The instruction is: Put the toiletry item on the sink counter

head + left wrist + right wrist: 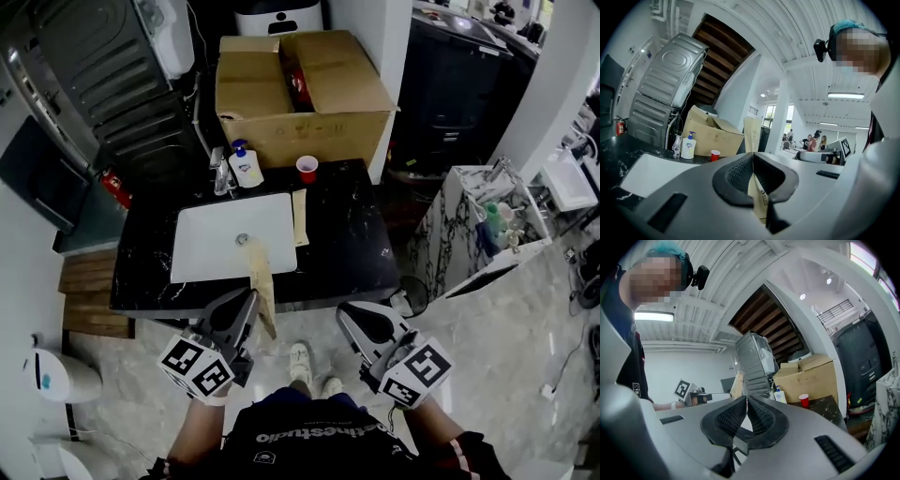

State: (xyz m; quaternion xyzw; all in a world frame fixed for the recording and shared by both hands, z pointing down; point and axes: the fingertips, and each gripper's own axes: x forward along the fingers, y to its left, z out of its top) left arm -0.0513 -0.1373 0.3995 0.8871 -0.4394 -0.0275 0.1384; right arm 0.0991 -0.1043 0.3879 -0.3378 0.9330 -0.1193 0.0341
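Left jaws: the left gripper (753, 174) is clamped on a flat tan packet (752, 133); its ribbed pads press both faces and the packet stands upright above them.
Right jaws: the right gripper (746, 412) has its pads pressed together with nothing between them.
Packet's place: in the head view the packet (261, 281) is in the air in the left gripper (249, 298). It sits at the near edge of the black sink counter (347, 244), with its far end overlapping the front rim of the white basin (234, 234).
Right gripper's place: the right gripper (345, 313) sits just short of the counter's near edge, well apart from the left one.
On the counter: a faucet (222, 173), a white pump bottle (246, 164) and a red cup (307, 169) stand along the back edge. A second tan strip (300, 217) lies flat just right of the basin.
Behind: an open cardboard box (300, 94) stands against the counter's far edge.
Bare surface: the dark top right of the basin.
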